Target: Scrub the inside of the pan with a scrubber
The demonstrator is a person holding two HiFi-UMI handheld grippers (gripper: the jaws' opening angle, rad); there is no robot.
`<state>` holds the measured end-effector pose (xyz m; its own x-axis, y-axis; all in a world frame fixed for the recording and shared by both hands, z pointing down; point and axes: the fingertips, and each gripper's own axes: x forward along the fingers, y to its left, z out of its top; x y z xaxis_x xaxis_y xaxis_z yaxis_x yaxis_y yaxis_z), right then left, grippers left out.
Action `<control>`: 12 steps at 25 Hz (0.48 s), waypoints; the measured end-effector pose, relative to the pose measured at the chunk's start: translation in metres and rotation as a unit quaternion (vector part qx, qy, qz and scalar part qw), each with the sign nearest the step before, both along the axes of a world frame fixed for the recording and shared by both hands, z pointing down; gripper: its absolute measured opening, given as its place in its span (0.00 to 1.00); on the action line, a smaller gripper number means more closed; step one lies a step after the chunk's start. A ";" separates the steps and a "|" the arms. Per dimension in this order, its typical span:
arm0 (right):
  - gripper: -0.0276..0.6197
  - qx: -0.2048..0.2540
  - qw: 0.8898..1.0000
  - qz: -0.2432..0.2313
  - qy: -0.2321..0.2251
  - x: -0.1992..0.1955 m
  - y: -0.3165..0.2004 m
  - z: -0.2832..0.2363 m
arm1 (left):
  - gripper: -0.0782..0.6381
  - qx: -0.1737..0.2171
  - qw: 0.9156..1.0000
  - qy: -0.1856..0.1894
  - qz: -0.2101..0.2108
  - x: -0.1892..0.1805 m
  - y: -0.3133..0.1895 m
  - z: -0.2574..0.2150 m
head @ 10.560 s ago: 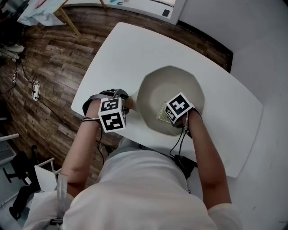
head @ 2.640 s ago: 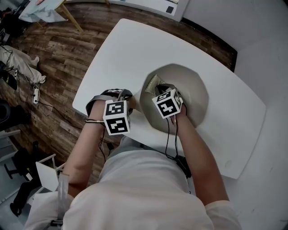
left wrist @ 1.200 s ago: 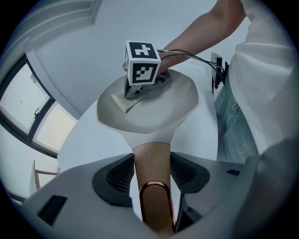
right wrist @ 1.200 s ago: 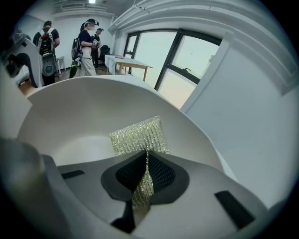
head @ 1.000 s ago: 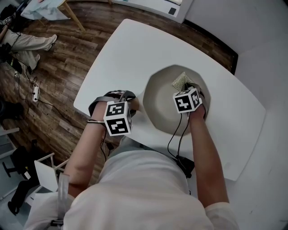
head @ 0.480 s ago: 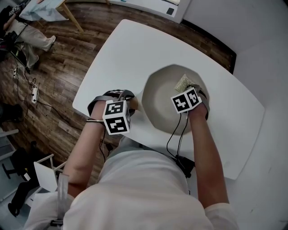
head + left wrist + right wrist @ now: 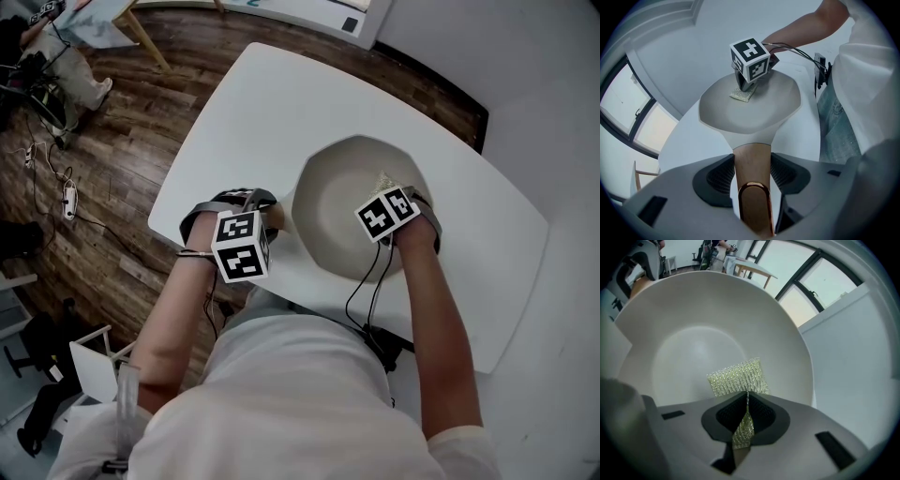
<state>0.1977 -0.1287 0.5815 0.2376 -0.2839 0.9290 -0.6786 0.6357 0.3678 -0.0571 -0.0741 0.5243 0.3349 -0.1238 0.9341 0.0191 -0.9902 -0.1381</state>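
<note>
A pale grey-white pan [image 7: 339,202] sits on the white table [image 7: 272,103]. Its wooden handle [image 7: 753,165] points toward me, and my left gripper [image 7: 753,176] is shut on it. Inside the pan, on its right inner wall, my right gripper [image 7: 390,193] is shut on a yellow-green mesh scrubber [image 7: 738,376]. The scrubber's free end lies flat against the pan wall [image 7: 698,357]. In the left gripper view the scrubber [image 7: 742,93] shows under the right gripper's marker cube [image 7: 750,59]. From the head view only a corner of the scrubber [image 7: 384,179] peeks out.
The table's near edge [image 7: 309,300] runs just below the pan. Dark wooden floor [image 7: 103,159] lies to the left, with cables [image 7: 66,183] and a person's legs [image 7: 66,66] far off. A white wall [image 7: 562,112] stands close on the right.
Over the last seconds the right gripper carried the scrubber from the pan's left side to its right side. In the last second it slid slightly toward me. The left gripper stayed on the handle.
</note>
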 end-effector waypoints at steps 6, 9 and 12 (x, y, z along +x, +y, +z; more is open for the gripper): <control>0.09 -0.078 0.997 -0.019 0.013 0.001 0.023 0.007 | 0.44 -0.001 1.000 -0.002 -0.001 0.000 0.000 0.001; 0.09 -0.111 0.993 -0.029 0.020 0.000 0.035 0.009 | 0.44 -0.001 1.000 -0.003 -0.001 0.000 0.000 0.001; 0.09 -0.137 0.990 -0.033 0.020 -0.002 0.044 0.010 | 0.44 -0.001 1.000 -0.003 0.000 -0.001 0.000 0.000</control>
<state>0.1953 -0.0847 0.5915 0.2648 -0.0387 0.9635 -0.6202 0.7583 0.2009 -0.0579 -0.0738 0.5242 0.3298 -0.1221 0.9361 0.0188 -0.9906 -0.1358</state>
